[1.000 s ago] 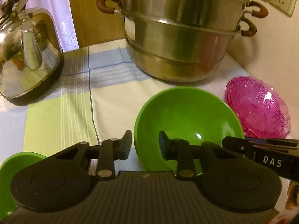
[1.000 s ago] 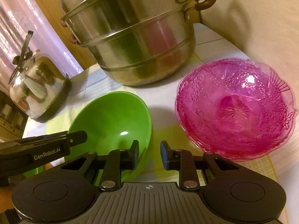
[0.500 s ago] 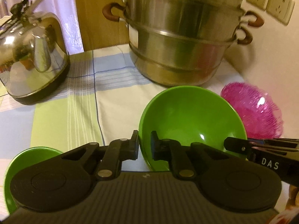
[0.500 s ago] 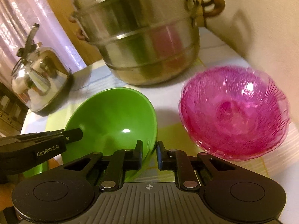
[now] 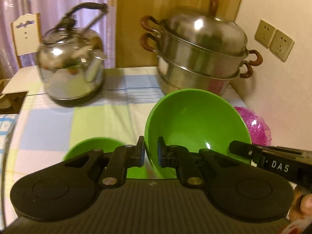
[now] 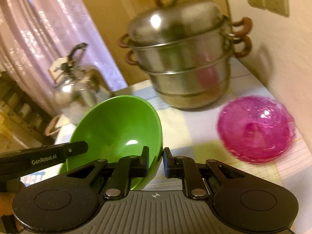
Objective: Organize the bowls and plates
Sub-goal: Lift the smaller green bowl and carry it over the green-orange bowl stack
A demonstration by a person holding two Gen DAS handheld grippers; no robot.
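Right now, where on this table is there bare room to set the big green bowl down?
Bare cloth lies between the kettle and the small green bowl. It's crowded by the wall, where the steamer pot and pink bowls sit.

Dim warm light, motion blur, fisheye-warped edges, steel glare

A steel kettle with a black handle stands rear left on the checked cloth covering the surface. A lidded, two-tier steel steamer pot stands rear right. Two wall sockets sit beside it. Curtain behind.
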